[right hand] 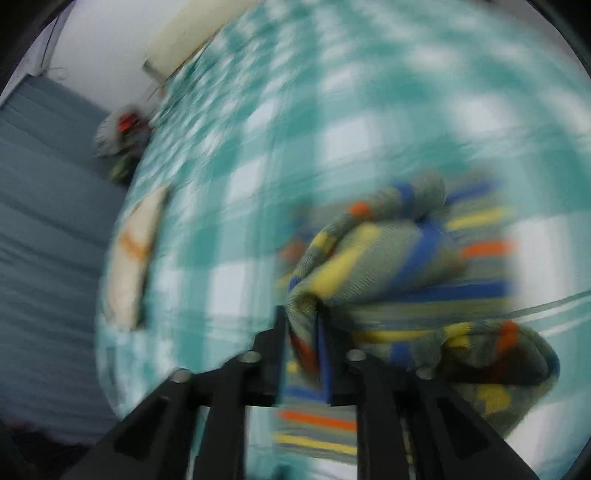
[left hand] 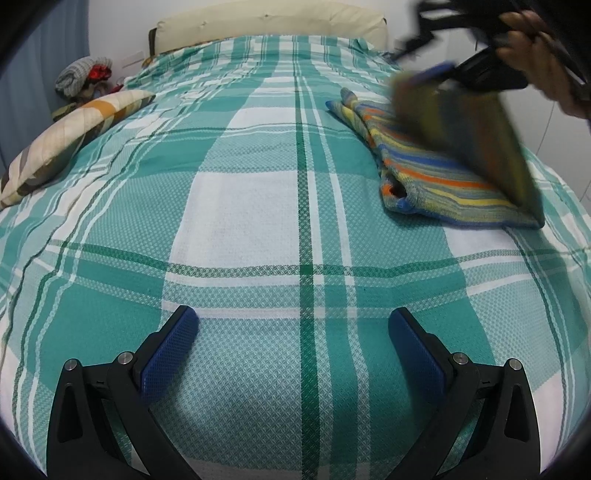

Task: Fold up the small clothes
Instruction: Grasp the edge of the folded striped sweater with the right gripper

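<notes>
Right gripper pinches the striped garment; left gripper, spread, hovers well apart.

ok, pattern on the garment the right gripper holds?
Striped garment: grey-green with blue, yellow, orange stripes. Sharpest in the left wrist view.

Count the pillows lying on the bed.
2: a patterned pillow on the plaid bedspread at its left edge, and a long cream pillow across the head of the bed. The striped garment could hide more.
</notes>
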The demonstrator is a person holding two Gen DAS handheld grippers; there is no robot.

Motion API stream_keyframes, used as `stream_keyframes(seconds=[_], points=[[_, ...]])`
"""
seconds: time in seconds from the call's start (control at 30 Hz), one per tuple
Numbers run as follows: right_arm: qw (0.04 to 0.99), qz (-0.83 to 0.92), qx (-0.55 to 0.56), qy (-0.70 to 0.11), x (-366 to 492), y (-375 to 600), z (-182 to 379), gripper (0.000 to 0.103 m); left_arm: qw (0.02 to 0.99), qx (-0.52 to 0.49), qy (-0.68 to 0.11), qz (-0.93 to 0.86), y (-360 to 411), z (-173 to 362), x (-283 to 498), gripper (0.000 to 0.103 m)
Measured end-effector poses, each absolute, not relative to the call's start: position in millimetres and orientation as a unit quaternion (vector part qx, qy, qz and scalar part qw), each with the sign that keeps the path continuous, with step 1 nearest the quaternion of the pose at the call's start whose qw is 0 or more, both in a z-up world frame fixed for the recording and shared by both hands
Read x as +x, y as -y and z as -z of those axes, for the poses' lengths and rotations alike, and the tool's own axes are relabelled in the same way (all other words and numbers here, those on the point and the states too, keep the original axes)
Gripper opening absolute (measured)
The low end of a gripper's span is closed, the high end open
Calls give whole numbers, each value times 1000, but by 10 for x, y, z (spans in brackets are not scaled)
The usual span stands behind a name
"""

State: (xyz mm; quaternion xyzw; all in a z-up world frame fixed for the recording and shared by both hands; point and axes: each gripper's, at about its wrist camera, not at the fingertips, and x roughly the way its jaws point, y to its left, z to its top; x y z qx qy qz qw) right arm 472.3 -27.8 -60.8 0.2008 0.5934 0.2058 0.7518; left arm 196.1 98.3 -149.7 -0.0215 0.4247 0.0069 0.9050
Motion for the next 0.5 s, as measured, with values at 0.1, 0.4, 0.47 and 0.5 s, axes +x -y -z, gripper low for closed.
stream_keyframes(seconds=[0.1,0.4,0.47,0.5], points=[[725,-239,218,-608,4660,109,749,45,905,-23,-424,-6,-986,1500,1959,102],[801,-246,63,-542,4196,807,219,60,905,-20,-424,-8,-975,1497,1968,102],[785,-258,59,-561,4098,858,394,60,905,-18,-424,-9,-973,1497,1963,102],[782,-258,57,-565,4081,858,466,60,905,-18,-424,-9,-972,1493,1968,102]])
